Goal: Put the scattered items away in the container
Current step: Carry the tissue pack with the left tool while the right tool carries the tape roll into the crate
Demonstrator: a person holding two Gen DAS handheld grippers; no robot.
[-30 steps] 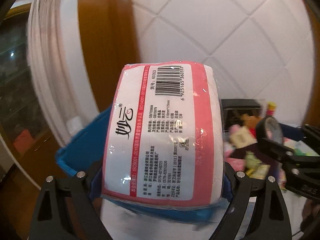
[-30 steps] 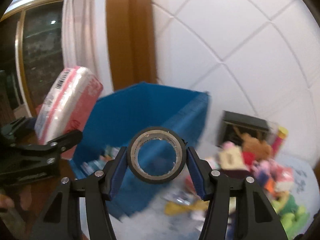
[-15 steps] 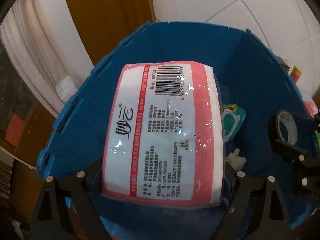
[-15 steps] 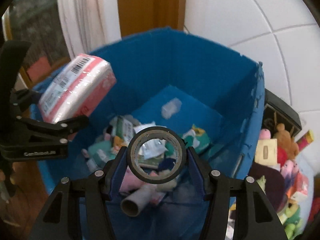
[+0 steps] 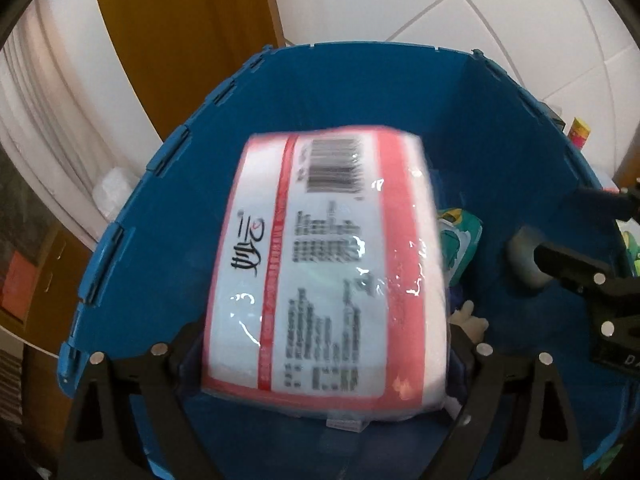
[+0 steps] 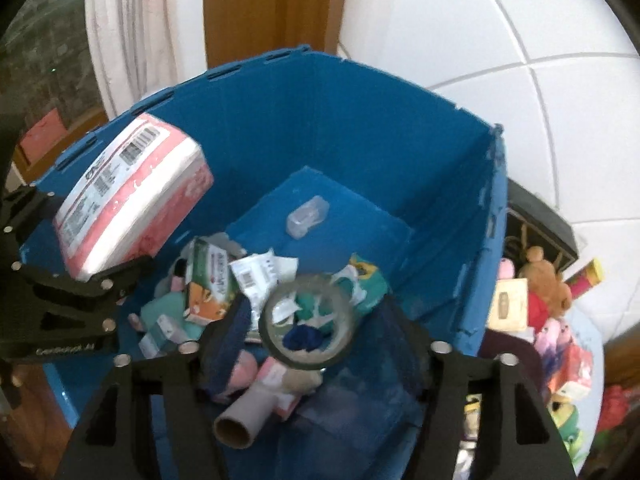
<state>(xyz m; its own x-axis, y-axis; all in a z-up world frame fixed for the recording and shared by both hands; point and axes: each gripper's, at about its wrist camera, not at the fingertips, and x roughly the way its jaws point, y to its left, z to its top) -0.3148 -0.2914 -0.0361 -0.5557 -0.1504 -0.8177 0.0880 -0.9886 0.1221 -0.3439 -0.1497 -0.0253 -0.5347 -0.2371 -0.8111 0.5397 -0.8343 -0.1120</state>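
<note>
Both grippers hang over the open blue bin. My left gripper has its jaws opening around a pink-and-white tissue pack. The pack is blurred, tilted and sliding loose between the fingers. From the right wrist, the same pack shows at the bin's left wall. My right gripper is also opening. Its blue pads stand clear of the dark tape roll, which is blurred and dropping between them. In the left wrist view the roll is a grey smear by the right gripper's finger.
The bin's floor holds several packets, a cardboard tube and a small clear case. Plush toys and a black box crowd the right outside the bin. A white tiled wall, wooden frame and curtain stand behind.
Both grippers moved from beside the bin to above its inside and tipped downward. Since half a second ago both jaws have widened, and the pack and the tape roll have come loose.
</note>
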